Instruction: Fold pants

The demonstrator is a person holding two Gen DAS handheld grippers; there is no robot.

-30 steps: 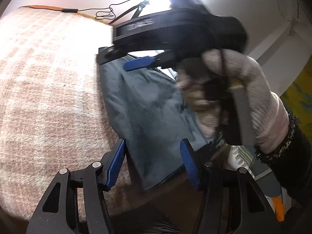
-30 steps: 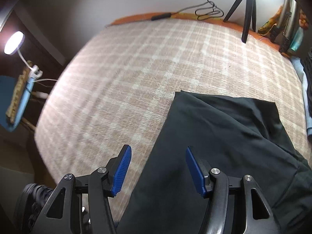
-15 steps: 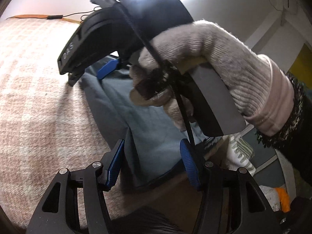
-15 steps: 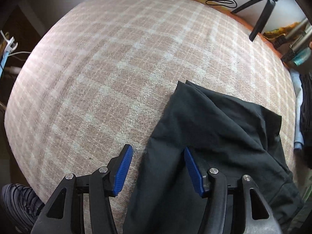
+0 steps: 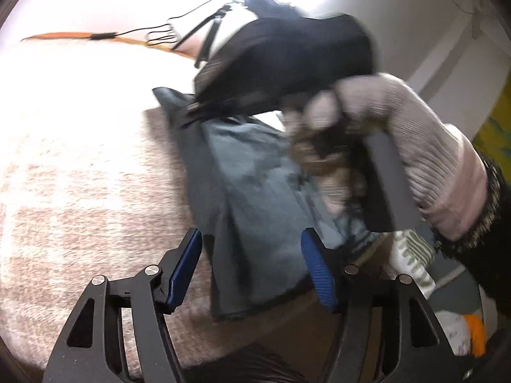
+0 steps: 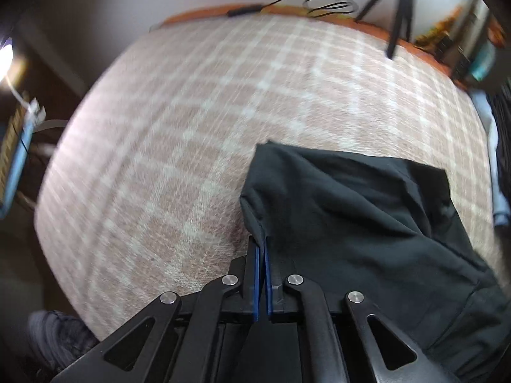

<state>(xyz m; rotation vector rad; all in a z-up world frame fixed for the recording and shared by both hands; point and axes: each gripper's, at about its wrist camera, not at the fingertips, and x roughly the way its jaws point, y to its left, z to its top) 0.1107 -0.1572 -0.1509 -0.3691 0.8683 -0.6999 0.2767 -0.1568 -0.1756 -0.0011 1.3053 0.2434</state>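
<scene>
R gripper just snapped closed on pants left edge, was wide 1s ago. Pants on plaid bed, 3 o'clock side. L gripper opening wider, straddles hem, no pinch. Fold lift looks ready.

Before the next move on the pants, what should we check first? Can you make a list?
1. Right gripper pinching the pants edge: ok, shut on the fabric.
2. Left gripper holding the pants: not ok, jaws opening, pads apart with the fabric between them.
3. Pants lying flat on the plaid blanket: not ok, ridged near the pinched edge.
4. Tripod away from the pants: ok.
5. Whole waistband in view: cannot tell.
</scene>
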